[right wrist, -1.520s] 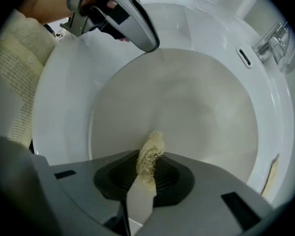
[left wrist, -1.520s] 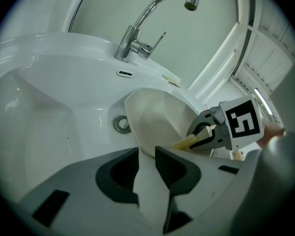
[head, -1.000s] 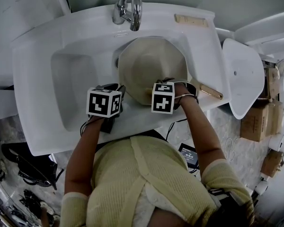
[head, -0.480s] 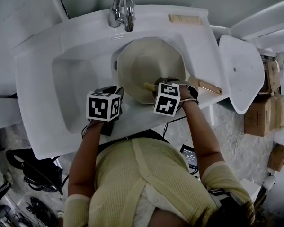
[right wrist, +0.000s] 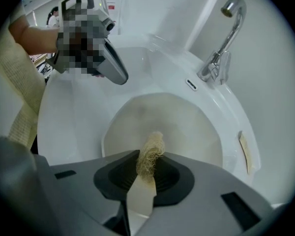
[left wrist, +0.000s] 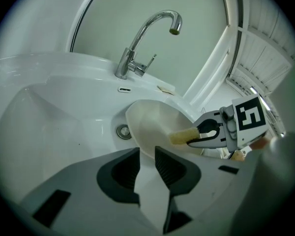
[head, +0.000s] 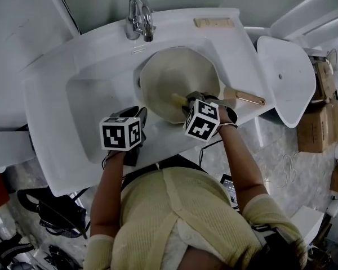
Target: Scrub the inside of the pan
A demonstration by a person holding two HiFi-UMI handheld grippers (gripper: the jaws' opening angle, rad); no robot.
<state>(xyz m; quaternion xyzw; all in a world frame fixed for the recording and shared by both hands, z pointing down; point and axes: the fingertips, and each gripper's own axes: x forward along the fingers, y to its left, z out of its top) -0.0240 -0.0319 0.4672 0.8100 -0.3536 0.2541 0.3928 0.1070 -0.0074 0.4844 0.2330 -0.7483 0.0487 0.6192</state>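
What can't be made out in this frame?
- Head view: the right gripper hides the near rim of the pan.
- Right gripper view: whether the scrubber touches the pan; its own tip covers the spot.
- Head view: tan strip on the sink is too small to identify.

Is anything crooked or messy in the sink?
The pan leans tilted in the sink, and its handle pokes out over the rim. That looks odd, but nothing seems spilled or broken. The right gripper holds a scrubber.
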